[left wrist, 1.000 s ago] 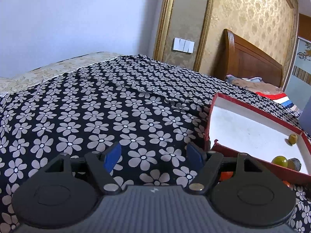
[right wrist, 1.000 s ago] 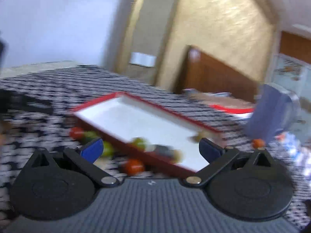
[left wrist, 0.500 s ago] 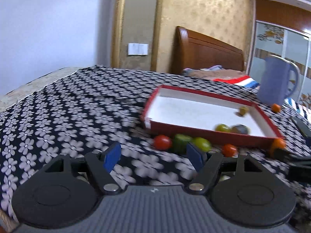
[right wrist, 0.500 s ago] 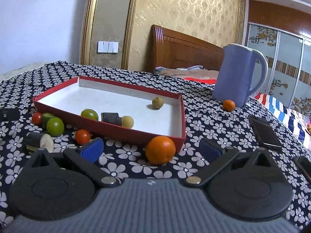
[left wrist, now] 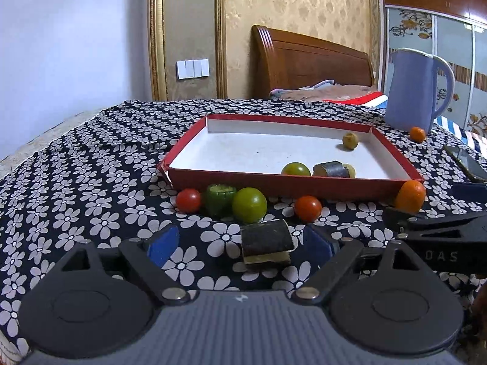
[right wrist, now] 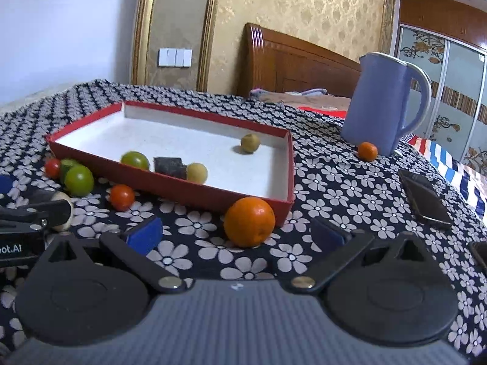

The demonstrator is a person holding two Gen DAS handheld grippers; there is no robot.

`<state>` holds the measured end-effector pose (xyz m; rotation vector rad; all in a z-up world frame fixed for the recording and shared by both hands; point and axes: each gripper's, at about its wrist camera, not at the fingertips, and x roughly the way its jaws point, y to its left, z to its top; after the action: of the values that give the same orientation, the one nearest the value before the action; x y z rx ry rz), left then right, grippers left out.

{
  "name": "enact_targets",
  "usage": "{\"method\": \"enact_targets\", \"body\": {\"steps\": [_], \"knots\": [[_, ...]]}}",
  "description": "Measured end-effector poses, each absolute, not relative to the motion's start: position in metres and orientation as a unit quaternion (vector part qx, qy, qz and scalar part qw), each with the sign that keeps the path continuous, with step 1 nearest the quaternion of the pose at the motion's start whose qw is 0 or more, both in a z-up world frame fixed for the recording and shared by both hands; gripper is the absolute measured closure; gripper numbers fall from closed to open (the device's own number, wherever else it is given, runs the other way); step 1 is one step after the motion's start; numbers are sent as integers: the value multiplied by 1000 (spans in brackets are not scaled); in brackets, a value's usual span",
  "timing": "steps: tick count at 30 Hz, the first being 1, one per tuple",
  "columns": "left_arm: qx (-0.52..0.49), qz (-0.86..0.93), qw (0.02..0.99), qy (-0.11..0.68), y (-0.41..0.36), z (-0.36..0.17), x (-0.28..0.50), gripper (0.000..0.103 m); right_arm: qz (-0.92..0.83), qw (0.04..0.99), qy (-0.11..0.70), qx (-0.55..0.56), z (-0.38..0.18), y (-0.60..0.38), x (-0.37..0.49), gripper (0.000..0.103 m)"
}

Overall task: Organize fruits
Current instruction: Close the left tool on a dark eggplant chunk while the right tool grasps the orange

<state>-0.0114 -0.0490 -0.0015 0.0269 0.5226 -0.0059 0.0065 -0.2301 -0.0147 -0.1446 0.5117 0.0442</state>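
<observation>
Both grippers are lined up on loose fruit in front of the shallow red cardboard tray with white floor (left wrist: pixel 194 133), which looks like the collection bin, so my read is a two-handed pick with nothing gripped yet. Left gripper (left wrist: pixel 240 241): jaws have just been opening and stand spread, with the dark-skinned cut sugarcane-like chunk with pale end (left wrist: pixel 265 245) lying between the blue pads; the chunk is nearer the right-hand pad but I see no pad pressing on it. Right gripper (right wrist: pixel 236 232): jaws have just narrowed a little and stand wide, bracketing the large orange citrus fruit (right wrist: pixel 249 221), which sits on the black cloth with white flowers (left wrist: pixel 91 182) touching or just beside the tray's near corner; pads are clear of it. Other fruit outside, along the tray's front wall: two small red tomatoes (left wrist: pixel 188 200), a cut green cylinder piece (left wrist: pixel 219 198), a round green fruit (left wrist: pixel 249 204). A small orange (right wrist: pixel 367 151) sits well apart at the base of the lavender plastic jug (right wrist: pixel 383 103). Already inside the tray: a green-orange tomato (left wrist: pixel 296 169), another dark chunk (left wrist: pixel 331 169), two yellowish round fruits. The big orange is glossy and round and would likely roll against the tray wall if nudged off-centre. A dark phone (right wrist: pixel 424 197) lies to the right, clear of both grippers.
</observation>
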Motion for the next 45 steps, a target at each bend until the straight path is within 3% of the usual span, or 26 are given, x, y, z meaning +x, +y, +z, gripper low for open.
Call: {"method": "enact_targets", "body": {"steps": [2, 8, 13, 17, 24, 27, 45], "knots": [[9, -4, 964, 265, -49, -2, -8, 14, 28, 963, 263, -55, -13, -235, 11, 14], [-7, -9, 958, 287, -47, -6, -2, 14, 27, 960, 276, -37, -11, -242, 25, 16], [-11, -11, 957, 289, -46, -8, -2, 15, 36, 957, 285, -37, -15, -236, 30, 25], [-8, -13, 957, 291, -47, -8, -1, 39, 34, 954, 295, -28, -20, -237, 35, 35], [-3, -22, 957, 290, -51, -9, 1, 54, 31, 952, 304, -10, -23, -244, 40, 46], [-8, -37, 955, 295, -52, -9, 1, 67, 14, 952, 304, -19, -23, -244, 40, 65], [-15, -60, 956, 288, -41, -1, -4, 69, 53, 958, 281, -15, -11, -229, 22, 66]]}}
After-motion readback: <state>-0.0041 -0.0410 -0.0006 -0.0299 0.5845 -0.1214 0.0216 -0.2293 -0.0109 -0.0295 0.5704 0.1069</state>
